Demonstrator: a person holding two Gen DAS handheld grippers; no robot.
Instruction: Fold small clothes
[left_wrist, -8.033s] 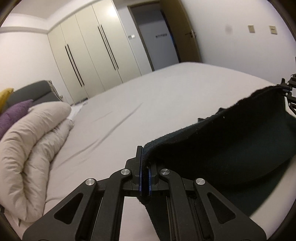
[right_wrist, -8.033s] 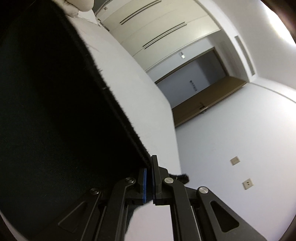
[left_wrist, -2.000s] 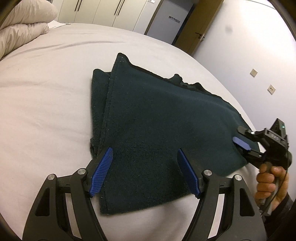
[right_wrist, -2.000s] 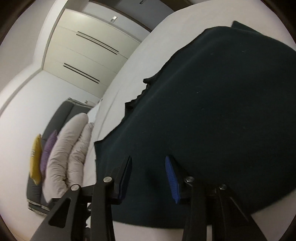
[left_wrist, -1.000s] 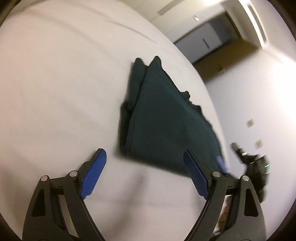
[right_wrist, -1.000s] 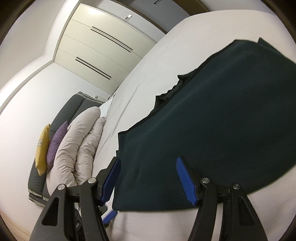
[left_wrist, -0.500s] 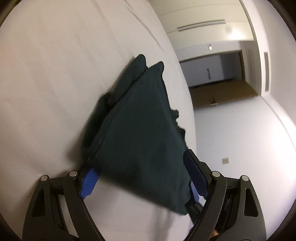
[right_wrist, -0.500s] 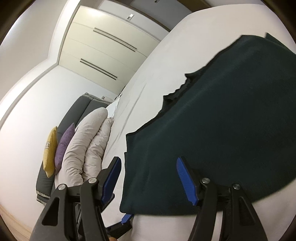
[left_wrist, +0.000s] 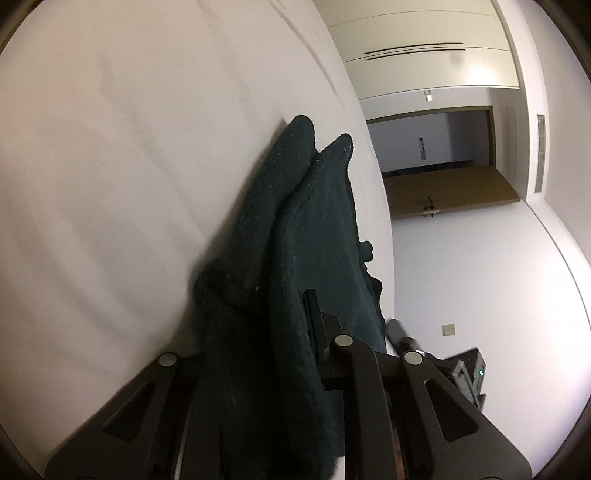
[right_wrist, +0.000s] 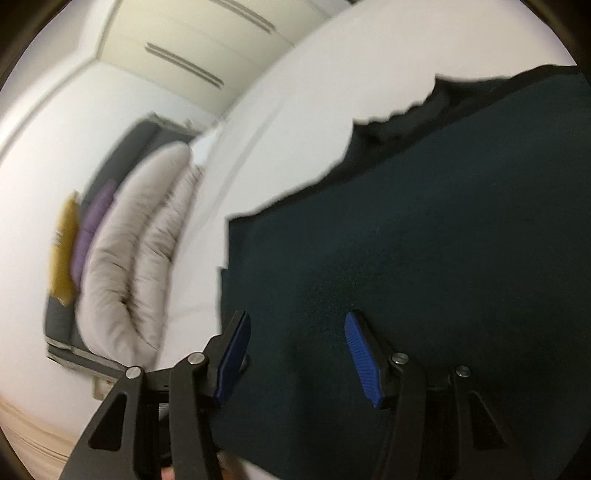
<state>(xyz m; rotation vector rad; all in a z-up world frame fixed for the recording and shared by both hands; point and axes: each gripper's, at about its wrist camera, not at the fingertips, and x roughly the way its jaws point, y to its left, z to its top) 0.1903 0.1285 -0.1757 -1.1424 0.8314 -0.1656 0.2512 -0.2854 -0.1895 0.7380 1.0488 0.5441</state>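
The dark green cloth (left_wrist: 314, 229) lay folded on the white bed (left_wrist: 129, 166), its layered near edge bunched up between the jaws of the left gripper (left_wrist: 288, 332). In the left wrist view the jaws were drawn in close on that edge, one finger (left_wrist: 314, 314) pressed against the cloth and the other hidden under the fabric; clamped on the cloth. Two rounded corners of the cloth pointed away from the camera, one stacked just beside the other.

The right gripper (right_wrist: 295, 354) had its jaws well apart, the blue pads (right_wrist: 360, 354) both showing. In the right wrist view it sat over the cloth (right_wrist: 424, 240), near the cloth's left edge; whether the pads touched the fabric could not be told. This view was motion-blurred.

Part of the right gripper showed at the lower right of the left wrist view, beyond the cloth.

Background: a rolled beige duvet (right_wrist: 129, 251) at the head of the bed, with a purple cushion (right_wrist: 92, 221) and a yellow cushion (right_wrist: 64, 247) beside it; wardrobe doors (right_wrist: 192, 48); an open door (left_wrist: 443, 188).
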